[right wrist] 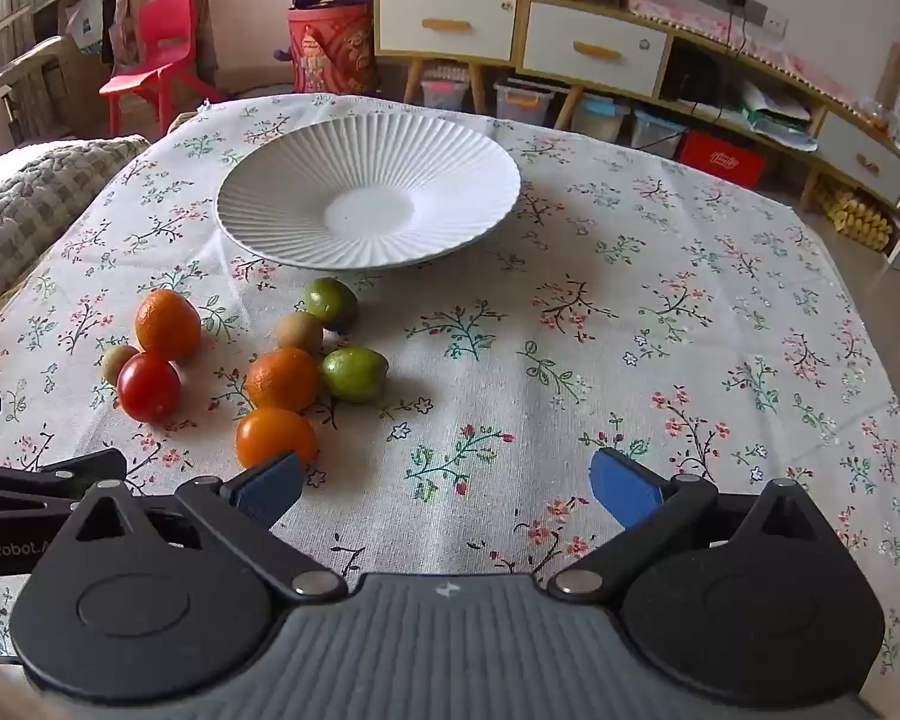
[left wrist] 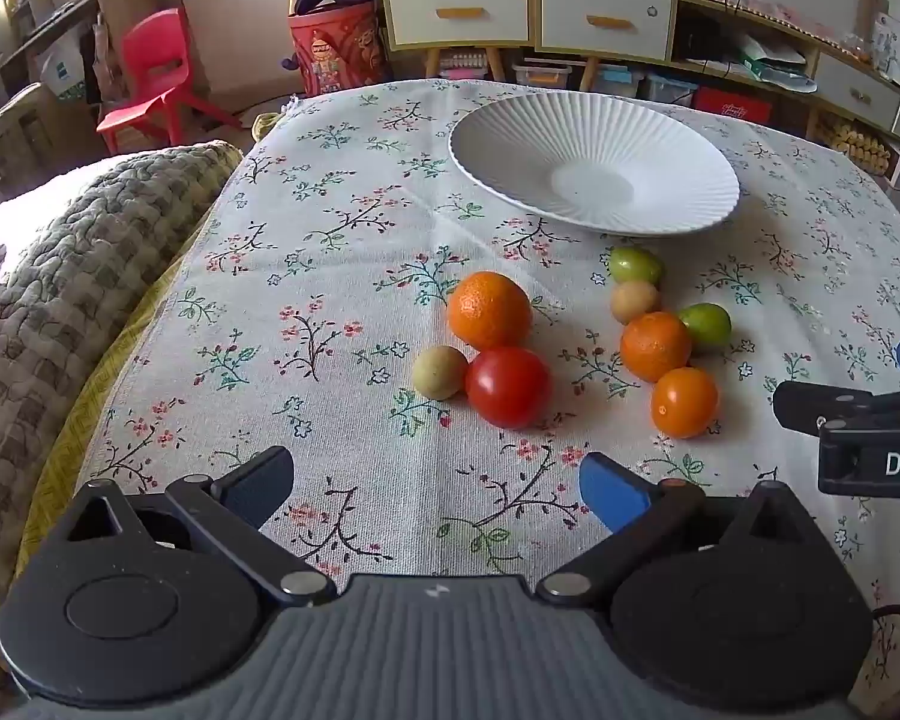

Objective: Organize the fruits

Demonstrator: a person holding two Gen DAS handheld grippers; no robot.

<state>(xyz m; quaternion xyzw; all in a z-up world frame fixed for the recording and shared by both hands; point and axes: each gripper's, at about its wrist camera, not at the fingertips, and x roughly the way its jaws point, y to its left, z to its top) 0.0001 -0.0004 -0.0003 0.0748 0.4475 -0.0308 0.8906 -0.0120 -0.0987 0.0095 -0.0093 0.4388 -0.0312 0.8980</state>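
Observation:
Several fruits lie on the floral tablecloth in two clusters. The left cluster has an orange [left wrist: 489, 310], a red tomato [left wrist: 508, 387] and a small tan fruit [left wrist: 440, 372]. The right cluster has two green fruits [left wrist: 634, 264] [left wrist: 705, 326], a tan fruit [left wrist: 634, 301], an orange [left wrist: 655, 345] and an orange tomato [left wrist: 684, 402]. A white ribbed plate [left wrist: 678, 150] stands behind them, empty. My left gripper [left wrist: 436, 486] is open and empty, in front of the left cluster. My right gripper [right wrist: 447, 483] is open and empty; its left finger sits just in front of the orange tomato [right wrist: 276, 437].
A knitted blanket [left wrist: 60, 276] lies over the table's left edge. A red chair [left wrist: 156, 78] and cabinets with drawers [left wrist: 528, 12] stand beyond the table. The right gripper's body [left wrist: 870, 426] shows at the right edge of the left wrist view.

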